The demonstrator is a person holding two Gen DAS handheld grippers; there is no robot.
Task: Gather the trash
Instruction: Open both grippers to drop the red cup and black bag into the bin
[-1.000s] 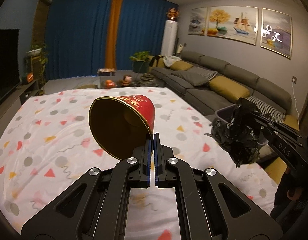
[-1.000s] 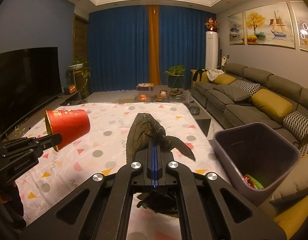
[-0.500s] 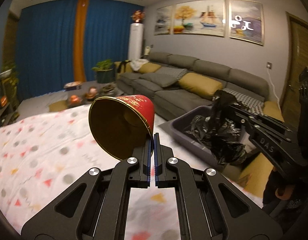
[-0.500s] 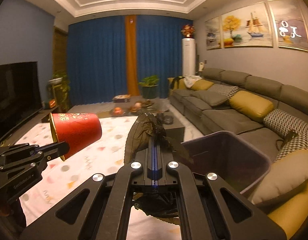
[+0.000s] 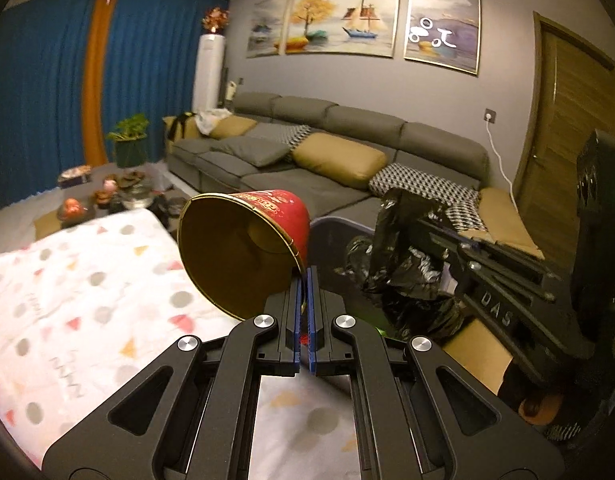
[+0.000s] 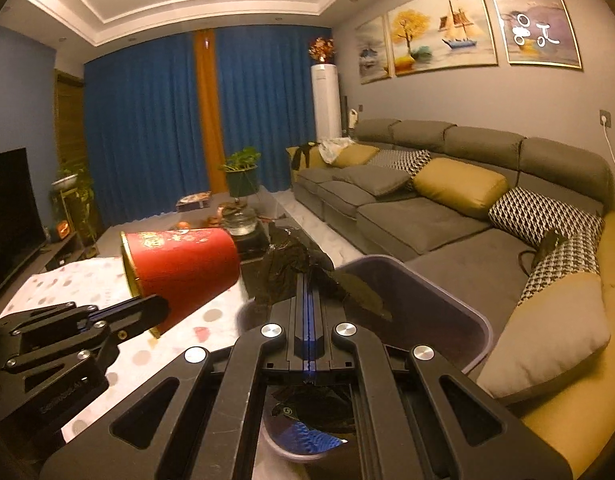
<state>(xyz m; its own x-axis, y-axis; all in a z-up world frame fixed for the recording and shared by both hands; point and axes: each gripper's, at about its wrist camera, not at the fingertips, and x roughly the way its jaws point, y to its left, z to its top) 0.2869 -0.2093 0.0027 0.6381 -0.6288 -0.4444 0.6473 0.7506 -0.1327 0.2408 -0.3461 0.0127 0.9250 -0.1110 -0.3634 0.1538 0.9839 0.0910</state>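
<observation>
Both grippers have swung from over the bench toward the sofa; left gripper [image 5: 306,280] stays clenched on the cup [image 5: 243,248] rim; right gripper [image 6: 310,292] grips the bag [image 6: 291,268], now over the bin [image 6: 439,292].

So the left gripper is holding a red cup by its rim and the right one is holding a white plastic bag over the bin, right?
Not quite: the plastic bag is black, as the left wrist view shows. The left gripper does pinch the red cup by its rim, and the right gripper holds the bag over the bin.

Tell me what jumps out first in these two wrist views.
The red paper cup, pinched by its rim in the left gripper, is tipped with its gold inside facing the camera. Beside it, the right gripper clamps a crumpled black plastic bag above the open grey bin by the sofa.
</observation>
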